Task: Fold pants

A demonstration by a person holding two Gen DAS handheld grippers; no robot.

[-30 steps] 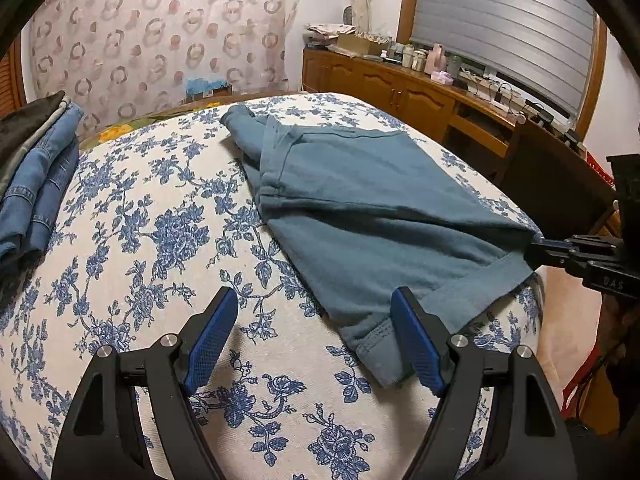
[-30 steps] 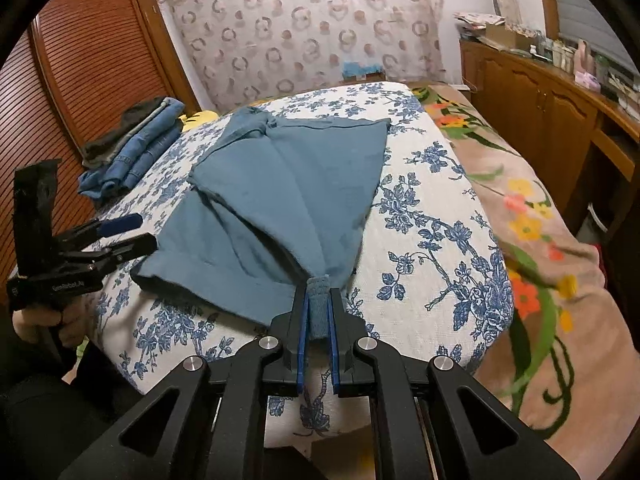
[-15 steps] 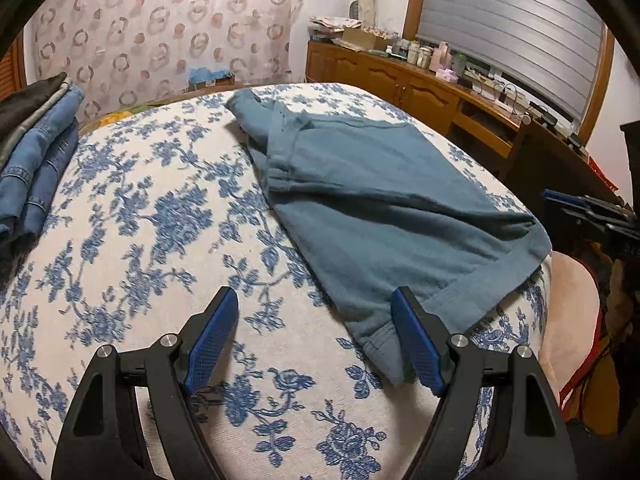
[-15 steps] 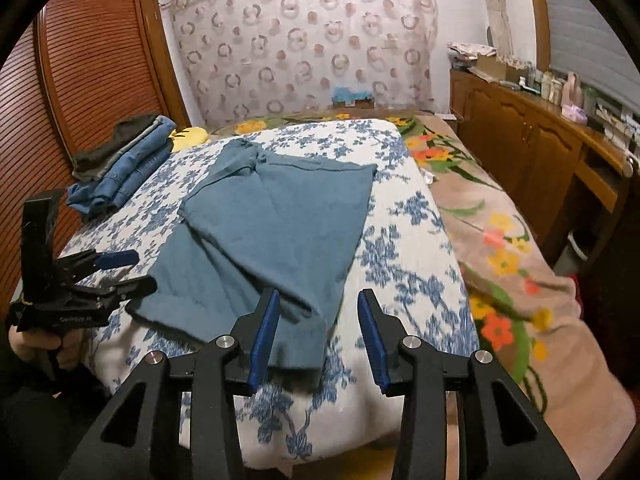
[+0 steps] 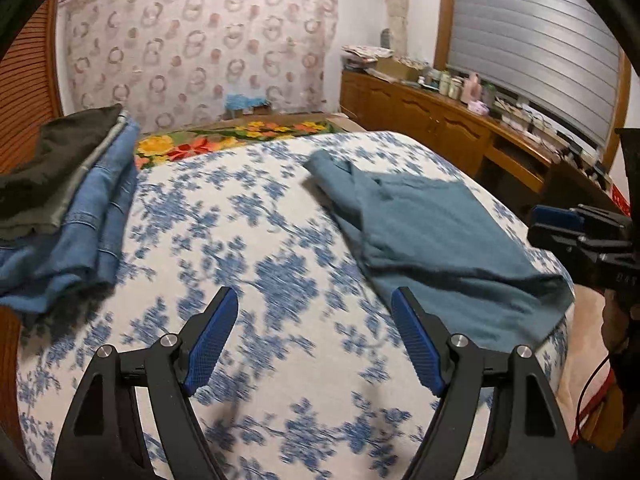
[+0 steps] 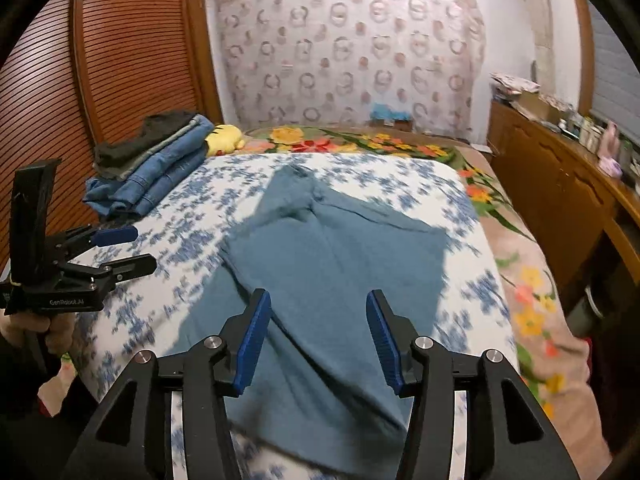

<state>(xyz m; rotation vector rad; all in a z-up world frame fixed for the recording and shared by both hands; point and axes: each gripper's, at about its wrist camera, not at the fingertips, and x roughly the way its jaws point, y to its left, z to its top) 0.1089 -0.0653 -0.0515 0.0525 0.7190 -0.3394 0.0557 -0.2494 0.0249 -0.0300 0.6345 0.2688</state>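
Observation:
Teal-blue pants (image 6: 332, 264) lie partly folded on the blue-flowered bed cover (image 6: 188, 216); in the left wrist view the pants (image 5: 436, 240) lie at the right. My right gripper (image 6: 318, 336) is open and empty, just above the near end of the pants. My left gripper (image 5: 314, 332) is open and empty, over bare bed cover (image 5: 248, 248) to the left of the pants. The left gripper also shows in the right wrist view (image 6: 120, 252), and the right gripper in the left wrist view (image 5: 560, 224).
A stack of folded jeans and dark clothes (image 5: 68, 216) lies at the bed's left edge, also in the right wrist view (image 6: 152, 164). A yellow plush toy (image 6: 226, 138) sits behind it. A wooden cabinet (image 5: 440, 128) runs along the right wall. A flowered blanket (image 6: 528, 292) hangs on the right.
My right gripper opened and let go of the pants' hem, then moved forward over the pants. My left gripper stayed open and drew back to the left, away from the pants.

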